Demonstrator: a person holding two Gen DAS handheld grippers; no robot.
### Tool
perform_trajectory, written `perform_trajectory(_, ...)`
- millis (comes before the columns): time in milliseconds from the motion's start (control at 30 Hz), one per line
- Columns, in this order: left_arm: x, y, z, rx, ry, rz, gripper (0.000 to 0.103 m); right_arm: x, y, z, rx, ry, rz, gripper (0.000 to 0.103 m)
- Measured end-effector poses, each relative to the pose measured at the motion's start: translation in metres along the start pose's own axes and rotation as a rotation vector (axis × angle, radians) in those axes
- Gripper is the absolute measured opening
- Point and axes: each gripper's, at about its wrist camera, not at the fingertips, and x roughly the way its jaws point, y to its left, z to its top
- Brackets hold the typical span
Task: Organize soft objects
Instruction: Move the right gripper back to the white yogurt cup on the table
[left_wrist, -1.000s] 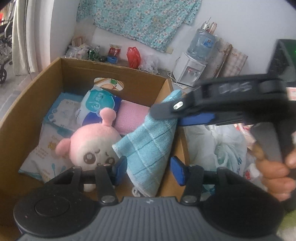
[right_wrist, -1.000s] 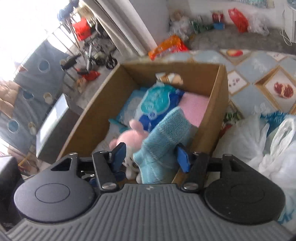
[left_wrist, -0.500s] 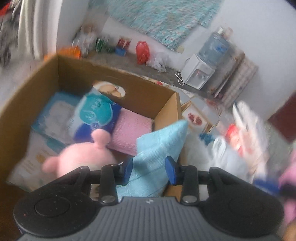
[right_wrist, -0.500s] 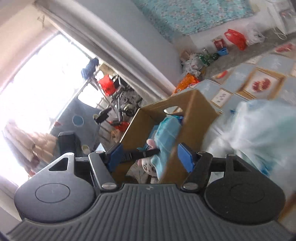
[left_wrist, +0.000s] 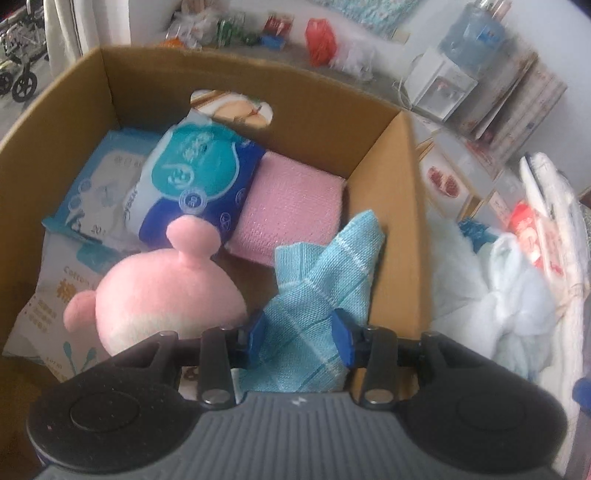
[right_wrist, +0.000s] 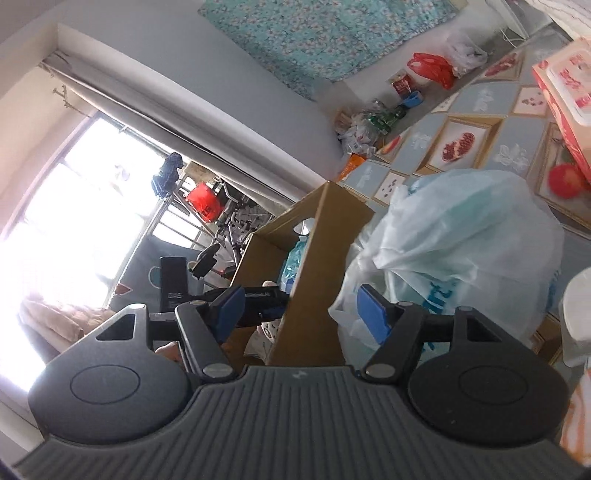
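Stuffing the towel into the box

My left gripper (left_wrist: 299, 334) is pinching the blue towel (left_wrist: 325, 280) in the box (left_wrist: 391, 221); my right gripper (right_wrist: 299, 308) is widening, holding nothing.

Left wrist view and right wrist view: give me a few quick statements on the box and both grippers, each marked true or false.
1. The left gripper is clamped on the blue cloth. True.
2. The pink plush toy lies outside the cardboard box. False: it sits inside the box, beside the blue cloth.
3. The right gripper holds nothing. True: it is open, with only the box corner and a plastic bag beyond it.
4. The folded pink towel lies on top of the plush toy. False: it lies deeper in the box, by the right wall.
5. The box has a lid on. False: it is open at the top.
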Motion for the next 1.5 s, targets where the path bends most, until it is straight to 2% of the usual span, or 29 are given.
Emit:
perform_trajectory(167,0.002,0.001,0.008,0.001,0.049,0.011,0.043,-0.007,-0.003,-0.004,-0.005,-0.016,-0.002,0.068)
perform_trajectory(200,0.000,0.000,0.008,0.003,0.046,0.016,0.047,-0.010,-0.003,-0.005,-0.007,-0.022,-0.003,0.068)
perform_trajectory(300,-0.015,-0.001,0.004,-0.028,-0.001,-0.014,0.068,-0.024,-0.002,-0.006,-0.004,-0.047,0.002,0.068)
perform_trajectory(433,-0.039,-0.002,-0.003,-0.054,-0.060,-0.012,0.082,-0.052,0.000,-0.008,-0.008,-0.099,-0.001,0.072)
perform_trajectory(600,-0.079,0.002,-0.015,-0.087,-0.138,-0.037,0.085,-0.095,0.003,-0.015,-0.022,-0.180,-0.011,0.078)
perform_trajectory(733,-0.117,-0.001,-0.037,-0.068,-0.228,-0.058,0.089,-0.124,0.001,-0.029,-0.034,-0.235,-0.040,0.080)
perform_trajectory(833,-0.144,-0.010,-0.064,-0.005,-0.293,-0.099,0.092,-0.143,-0.008,-0.042,-0.012,-0.273,-0.054,0.081)
perform_trajectory(1033,-0.175,-0.043,-0.132,0.149,-0.352,-0.245,0.097,-0.164,-0.028,-0.074,0.028,-0.336,-0.084,0.081)
perform_trajectory(1133,-0.172,-0.064,-0.165,0.223,-0.342,-0.300,0.098,-0.164,-0.034,-0.081,0.029,-0.332,-0.106,0.081)
perform_trajectory(1233,-0.155,-0.089,-0.190,0.299,-0.305,-0.309,0.098,-0.159,-0.036,-0.087,-0.013,-0.329,-0.145,0.082)
perform_trajectory(1333,-0.135,-0.111,-0.208,0.344,-0.283,-0.337,0.098,-0.144,-0.039,-0.095,-0.108,-0.321,-0.249,0.082)
perform_trajectory(1433,-0.114,-0.135,-0.219,0.394,-0.314,-0.342,0.098,-0.128,-0.048,-0.099,-0.181,-0.324,-0.361,0.082)
perform_trajectory(1500,-0.097,-0.149,-0.225,0.422,-0.357,-0.310,0.098,-0.121,-0.057,-0.099,-0.202,-0.327,-0.406,0.082)
